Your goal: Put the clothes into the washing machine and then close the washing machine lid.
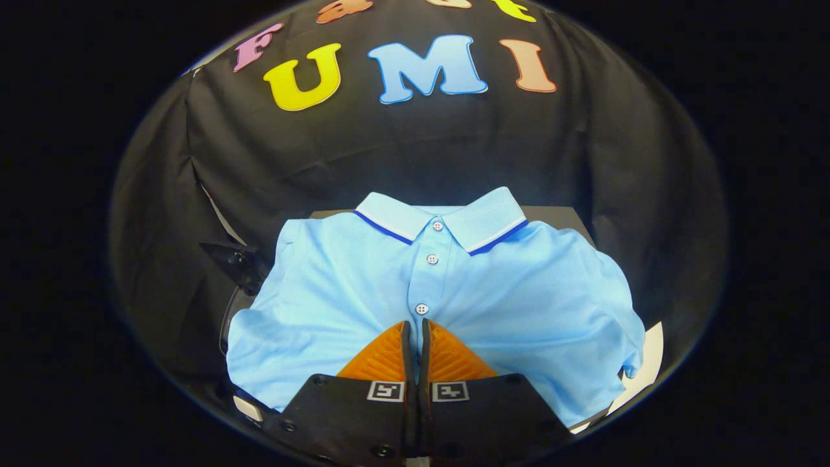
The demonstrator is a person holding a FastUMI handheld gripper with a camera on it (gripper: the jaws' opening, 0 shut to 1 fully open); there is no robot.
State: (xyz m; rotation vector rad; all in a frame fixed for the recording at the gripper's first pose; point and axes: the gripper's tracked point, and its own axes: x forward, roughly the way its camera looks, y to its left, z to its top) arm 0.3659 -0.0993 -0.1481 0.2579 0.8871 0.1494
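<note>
Shirt (363, 279) — lying flat; gripper (415, 327) hovering at its placket, jaws nearly closed, holding nothing — risking a thin, slipping pinch.

The gripper (415, 327) fingers stand together over the light blue polo shirt (519, 292), covering its lower placket and hem. Whether cloth is pinched between the tips cannot be told. The shirt hides most of the dark surface (557, 215) beneath it.
</note>
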